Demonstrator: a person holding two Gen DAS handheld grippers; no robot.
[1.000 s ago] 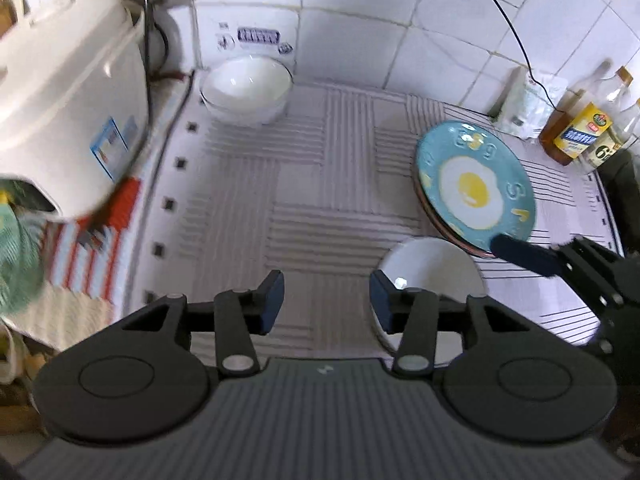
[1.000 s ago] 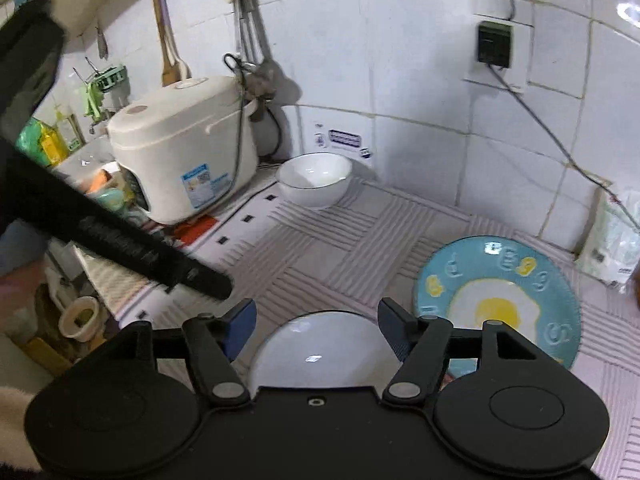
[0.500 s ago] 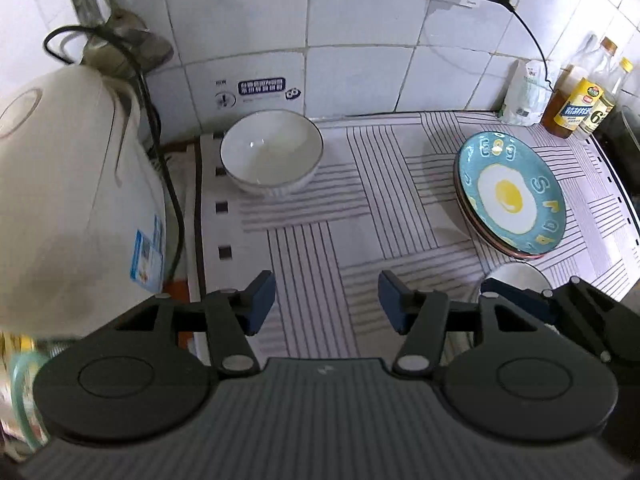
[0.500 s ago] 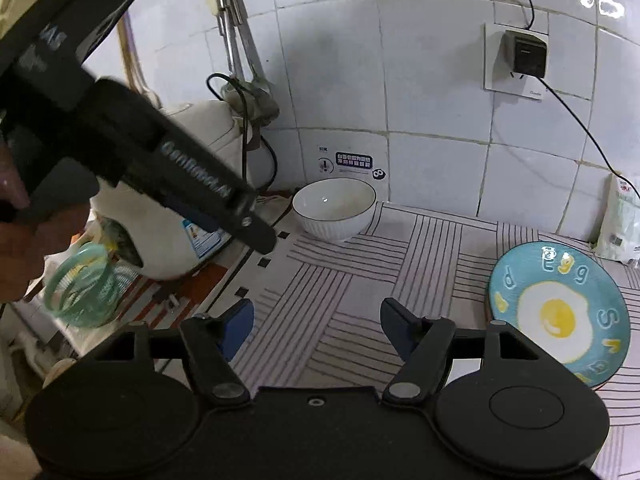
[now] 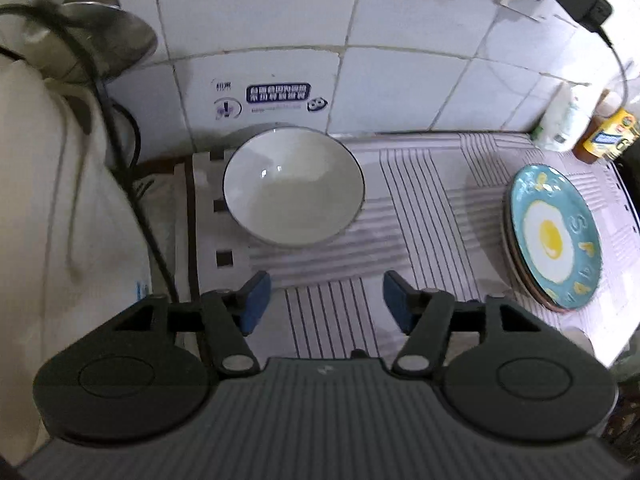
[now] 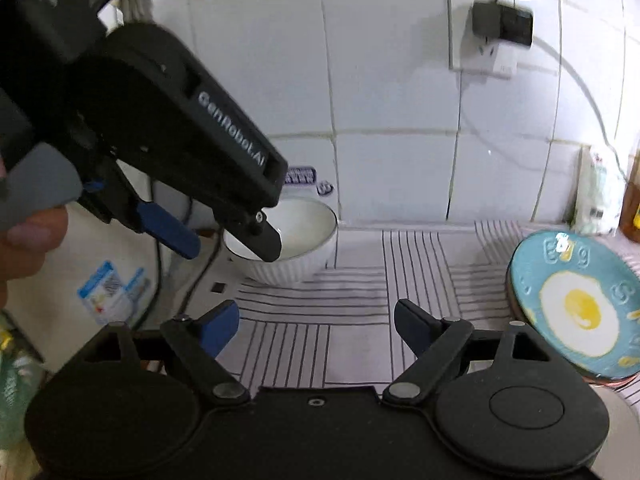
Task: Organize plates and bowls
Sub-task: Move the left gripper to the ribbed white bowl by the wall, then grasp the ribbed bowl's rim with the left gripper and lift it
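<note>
Near the far wall, the left hand-held gripper (image 5: 324, 300) has closed in on the white bowl (image 5: 294, 186); both it and the right hand-held gripper (image 6: 316, 328) have just been spreading, empty, likely for a pickup.

Left gripper (image 6: 224, 240) hides pt of white bowl (image 6: 304, 248); plate (image 6: 576, 304) cut off.

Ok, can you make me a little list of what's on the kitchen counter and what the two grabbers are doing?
bowl: white bowl near the wall, upright, empty
plates: egg-picture plate on top of a stack
mat: striped mat under the dishes
left gripper: jaws just opening, nothing between them, facing the bowl
right gripper: jaws just opening, nothing between them
</note>
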